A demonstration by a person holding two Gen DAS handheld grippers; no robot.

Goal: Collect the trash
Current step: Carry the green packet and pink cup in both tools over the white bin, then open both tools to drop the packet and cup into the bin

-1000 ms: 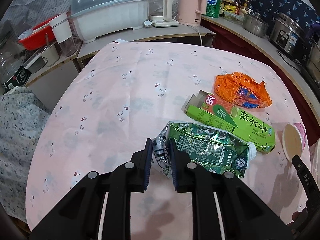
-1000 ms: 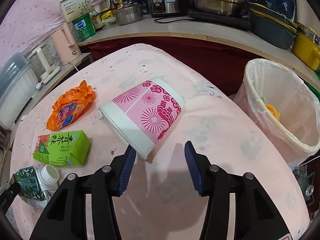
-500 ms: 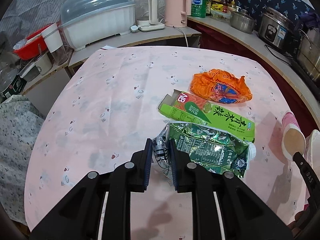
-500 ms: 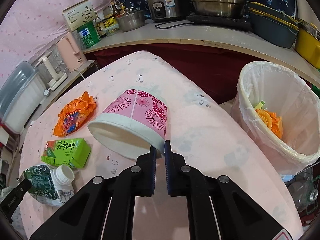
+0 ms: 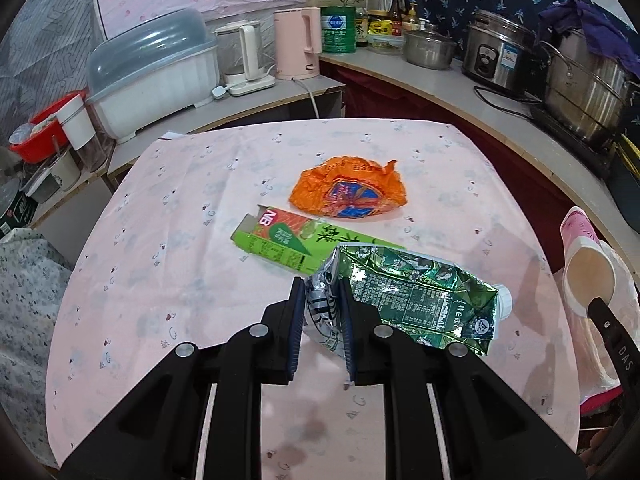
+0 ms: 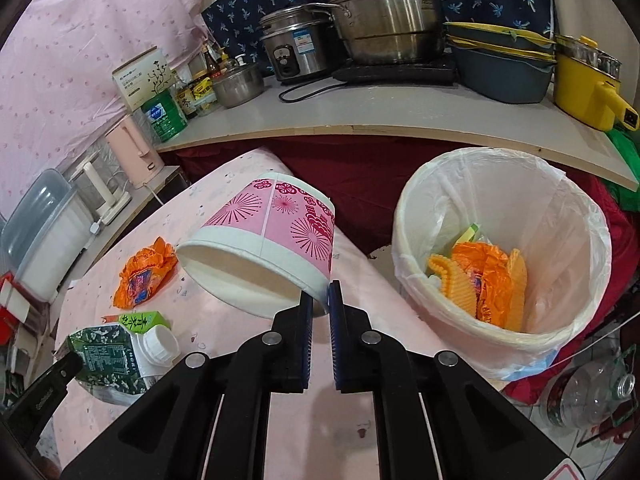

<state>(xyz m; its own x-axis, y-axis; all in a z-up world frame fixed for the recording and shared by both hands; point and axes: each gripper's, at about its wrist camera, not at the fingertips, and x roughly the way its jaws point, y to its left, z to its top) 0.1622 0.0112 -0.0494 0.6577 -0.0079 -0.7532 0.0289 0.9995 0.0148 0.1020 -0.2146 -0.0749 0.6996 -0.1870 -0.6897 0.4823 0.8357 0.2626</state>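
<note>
My left gripper [image 5: 320, 300] is shut on the crumpled end of a dark green drink carton [image 5: 416, 300] and holds it above the table; the carton also shows in the right wrist view [image 6: 108, 352]. My right gripper [image 6: 320, 300] is shut on the rim of a pink and white paper cup [image 6: 272, 240], lifted above the table's right edge; the cup shows at the right of the left wrist view [image 5: 584, 260]. A light green box [image 5: 280, 240] and an orange wrapper [image 5: 348, 192] lie on the pink tablecloth [image 5: 160, 240]. A lined bin [image 6: 500, 256] stands right of the table.
The bin holds orange and yellow trash [image 6: 480, 276]. Counters behind carry a dish-rack cover [image 5: 156, 76], a pink kettle [image 5: 298, 44], a rice cooker [image 5: 496, 56] and a steel pot [image 6: 384, 12]. A yellow pot [image 6: 588, 88] stands at the right. An empty plastic bottle [image 6: 588, 392] lies on the floor.
My right gripper closed on the cup's rim and lifted it toward the bin. My left gripper, shut on the carton all along, raised it off the table.
</note>
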